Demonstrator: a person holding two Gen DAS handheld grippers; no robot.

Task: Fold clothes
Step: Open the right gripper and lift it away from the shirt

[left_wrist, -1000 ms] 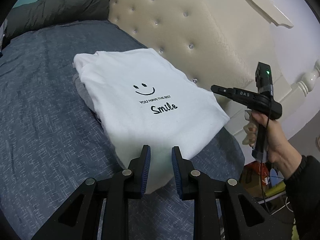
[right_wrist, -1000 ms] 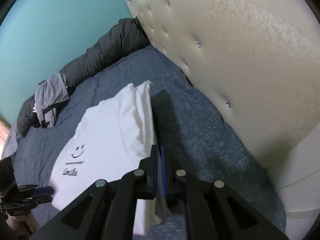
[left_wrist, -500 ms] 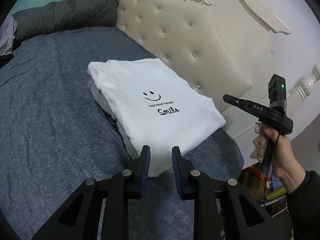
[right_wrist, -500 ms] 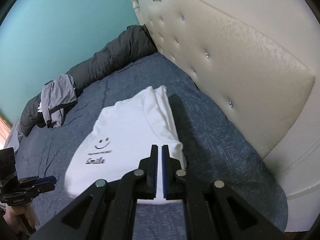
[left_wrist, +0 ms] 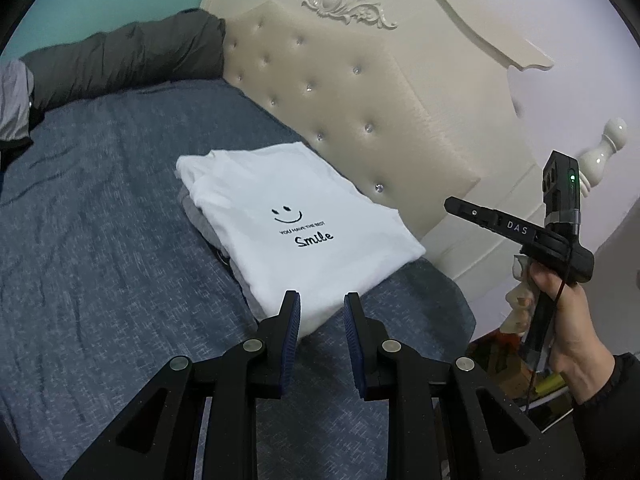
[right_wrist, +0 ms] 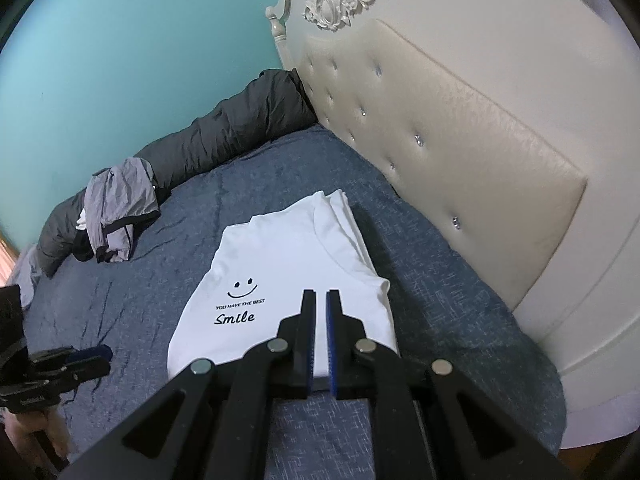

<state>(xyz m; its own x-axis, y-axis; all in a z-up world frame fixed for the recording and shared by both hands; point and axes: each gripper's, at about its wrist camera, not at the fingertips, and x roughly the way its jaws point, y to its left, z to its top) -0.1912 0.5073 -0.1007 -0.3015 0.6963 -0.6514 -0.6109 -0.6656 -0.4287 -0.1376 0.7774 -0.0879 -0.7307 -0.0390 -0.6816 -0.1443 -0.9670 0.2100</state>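
One "Smile" T-shirt, folded

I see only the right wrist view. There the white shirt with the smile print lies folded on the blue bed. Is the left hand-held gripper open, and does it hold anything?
Observer: The left hand-held gripper is open and empty, pointing at the near edge of the white shirt.
Operator: Is anything under the shirt? I see only white.
Observer: Yes. A grey garment sticks out beneath it, on the side away from the headboard.
Operator: And where is my own tool?
Observer: The right hand-held gripper is off the shirt, held in a hand beyond the edge of the bed.
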